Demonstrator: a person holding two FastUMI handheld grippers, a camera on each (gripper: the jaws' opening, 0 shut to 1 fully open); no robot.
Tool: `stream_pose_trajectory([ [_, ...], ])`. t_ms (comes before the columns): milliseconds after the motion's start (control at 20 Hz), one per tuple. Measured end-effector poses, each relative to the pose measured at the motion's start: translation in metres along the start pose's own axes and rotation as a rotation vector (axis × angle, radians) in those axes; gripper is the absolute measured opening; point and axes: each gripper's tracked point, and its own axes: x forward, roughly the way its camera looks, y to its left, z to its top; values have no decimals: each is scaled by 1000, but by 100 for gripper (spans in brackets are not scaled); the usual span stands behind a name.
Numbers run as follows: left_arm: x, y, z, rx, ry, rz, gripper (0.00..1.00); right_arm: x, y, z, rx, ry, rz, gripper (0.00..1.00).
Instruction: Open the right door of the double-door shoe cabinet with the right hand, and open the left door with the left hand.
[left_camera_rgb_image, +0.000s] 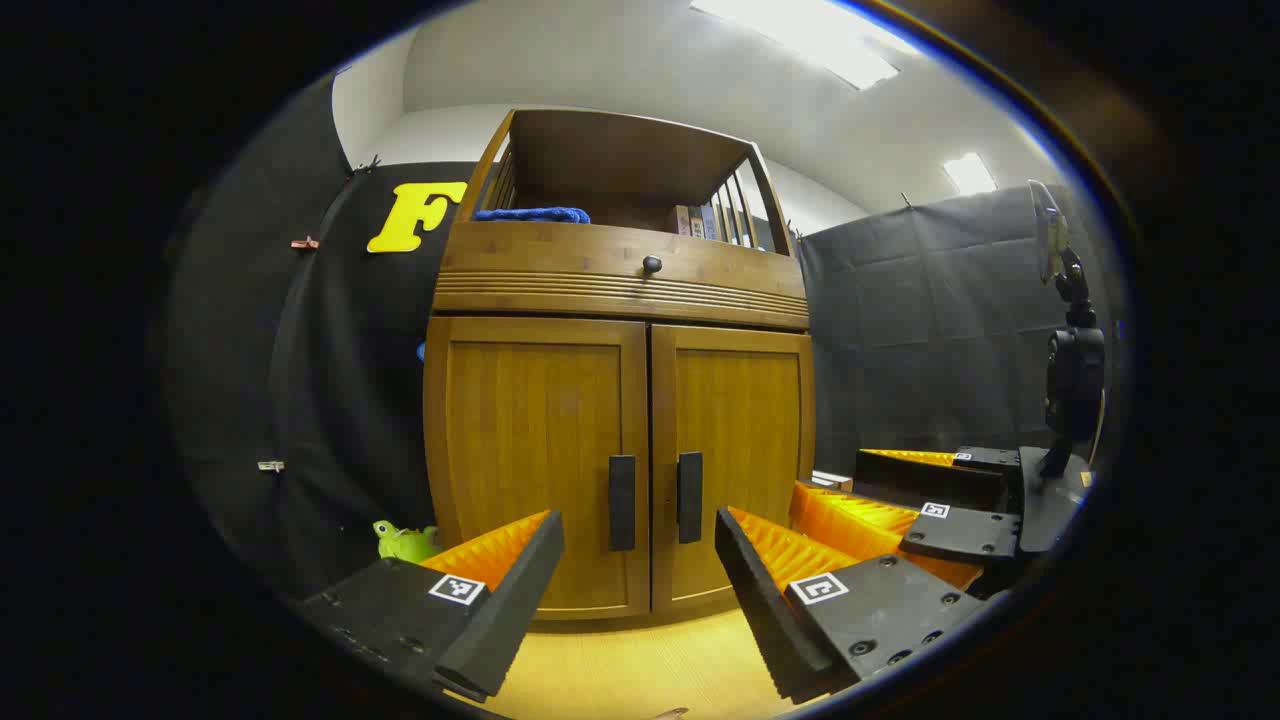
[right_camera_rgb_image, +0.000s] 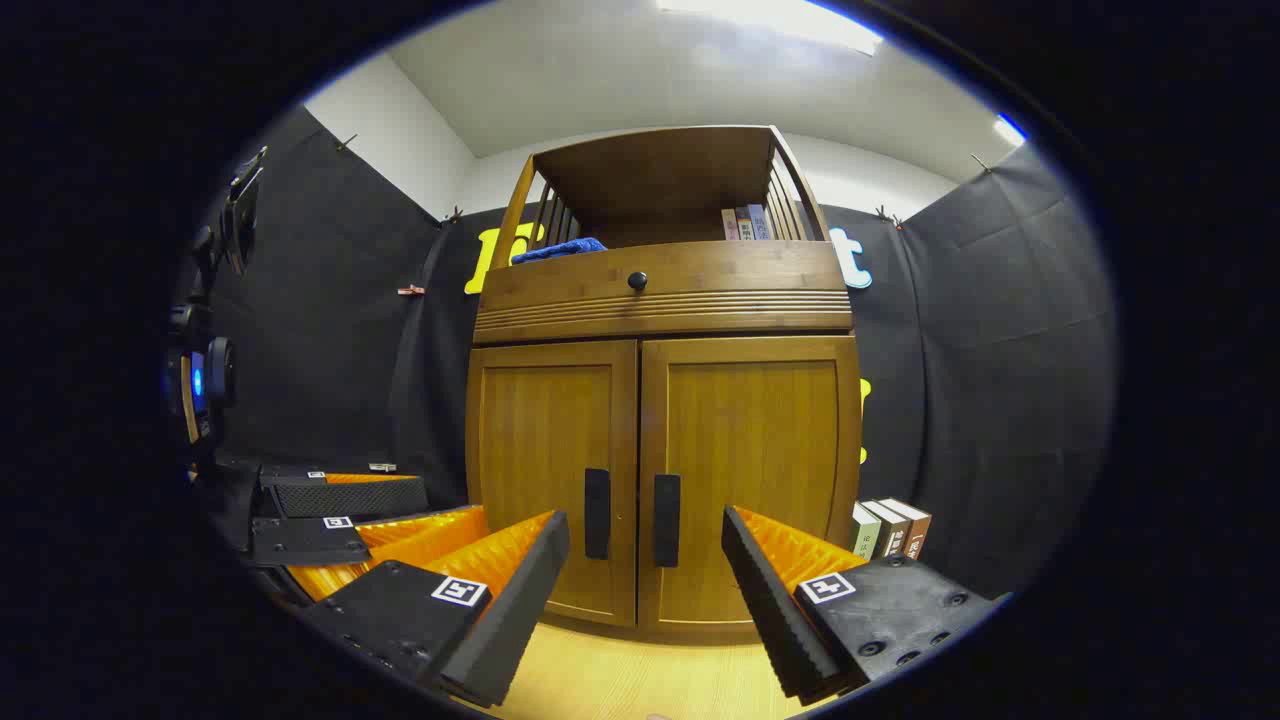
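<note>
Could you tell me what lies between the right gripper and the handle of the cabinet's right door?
In the right gripper view, nothing: only bare wooden floor separates the open right gripper from the right door's handle.

The shoe cabinet (left_camera_rgb_image: 620, 400) is a wooden unit standing upright on the floor against the booth wall. Both lower doors are closed and flush. The left door (left_camera_rgb_image: 535, 450) and the right door (left_camera_rgb_image: 740, 450) meet at a centre seam. Each carries a dark vertical handle beside the seam: left handle (left_camera_rgb_image: 622, 502), right handle (left_camera_rgb_image: 690, 497). In the right gripper view, the handles lie at 12 o'clock, low on the doors.
</note>
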Motion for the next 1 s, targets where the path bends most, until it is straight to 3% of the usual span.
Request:
stream_pose_trajectory([
  [1000, -1, -1, 10, -22, -31, 17, 95, -2, -7, 10, -2, -25, 5, 96],
])
